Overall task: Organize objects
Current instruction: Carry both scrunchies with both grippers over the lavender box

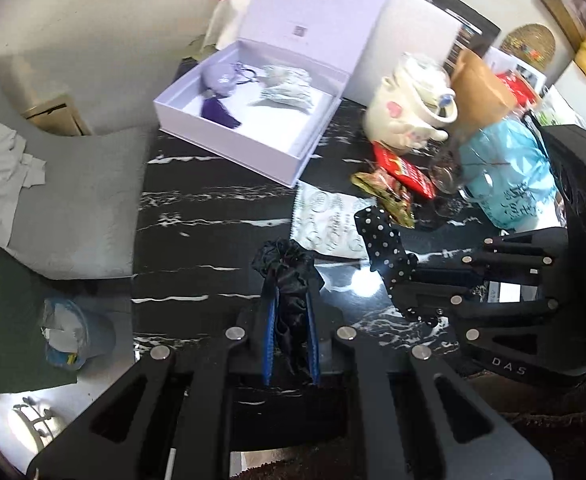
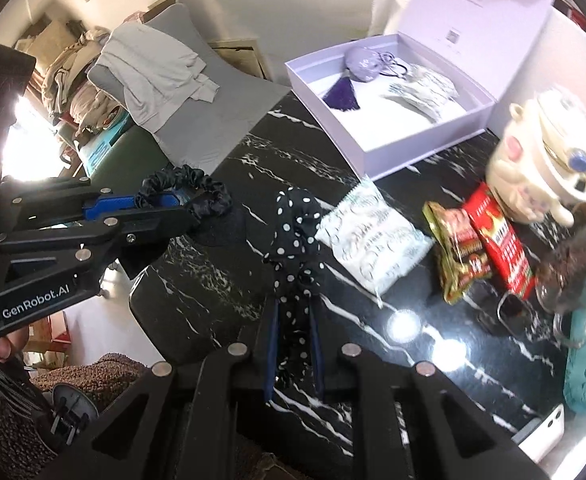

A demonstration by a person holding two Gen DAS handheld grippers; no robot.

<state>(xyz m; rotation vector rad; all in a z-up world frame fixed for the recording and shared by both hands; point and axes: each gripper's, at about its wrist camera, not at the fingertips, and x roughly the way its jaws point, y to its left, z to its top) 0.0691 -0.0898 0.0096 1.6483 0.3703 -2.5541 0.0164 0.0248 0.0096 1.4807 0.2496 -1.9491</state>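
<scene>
Above the desk (image 1: 197, 208), left gripper (image 1: 291, 312) jaws clamp a black scrunchie (image 1: 289, 268), right gripper (image 2: 295, 320) jaws clamp a dotted scrunchie (image 2: 297, 236).

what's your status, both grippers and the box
Left gripper shut on black scrunchie. Right gripper shut on polka-dot scrunchie. Lavender box open ahead. White packet lies between.

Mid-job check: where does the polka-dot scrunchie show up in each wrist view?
Left wrist: polka-dot scrunchie sits right of centre, clamped in the right gripper coming in from the right edge.
Right wrist: it is at centre, pinched in that view's own gripper, above the table.
Shared landmark: the open lavender box, beyond the scrunchie in both.
</scene>
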